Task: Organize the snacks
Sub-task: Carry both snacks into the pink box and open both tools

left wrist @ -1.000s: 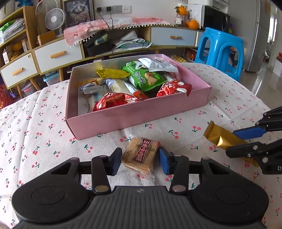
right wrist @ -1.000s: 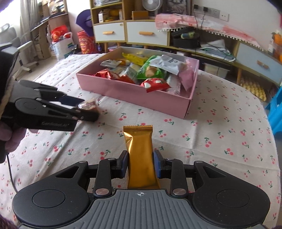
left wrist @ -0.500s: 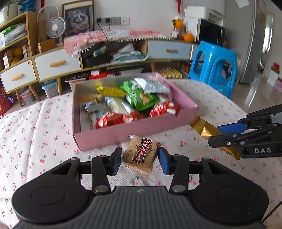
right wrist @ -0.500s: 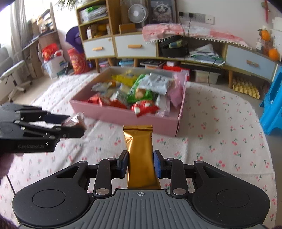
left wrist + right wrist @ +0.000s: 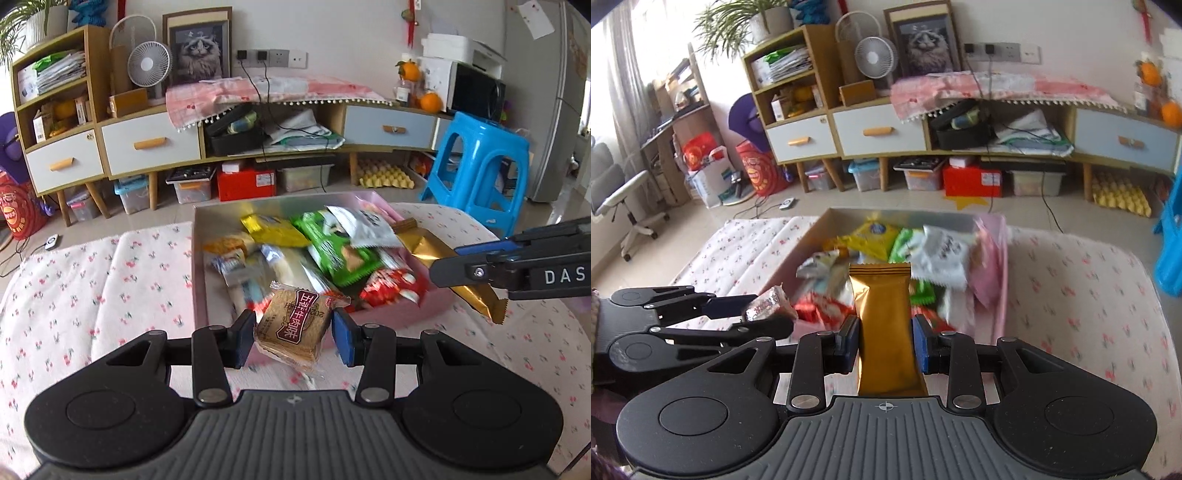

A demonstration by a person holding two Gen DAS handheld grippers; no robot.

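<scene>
My left gripper is shut on a clear-wrapped brown cracker pack with a dark red label, held above the near wall of the pink box. My right gripper is shut on a long gold snack packet, raised over the box's near edge. In the left wrist view the right gripper comes in from the right with the gold packet over the box's right side. In the right wrist view the left gripper holds the cracker pack at the left. The box holds several snack packets.
The box stands on a table with a cherry-print cloth. Beyond the table are a low cabinet with drawers, storage bins on the floor and a blue plastic stool. An office chair stands at the far left.
Both grippers have risen from the tablecloth and moved toward the box with their snacks. The cracker pack and the gold packet now hang over the box rather than above the cloth.
</scene>
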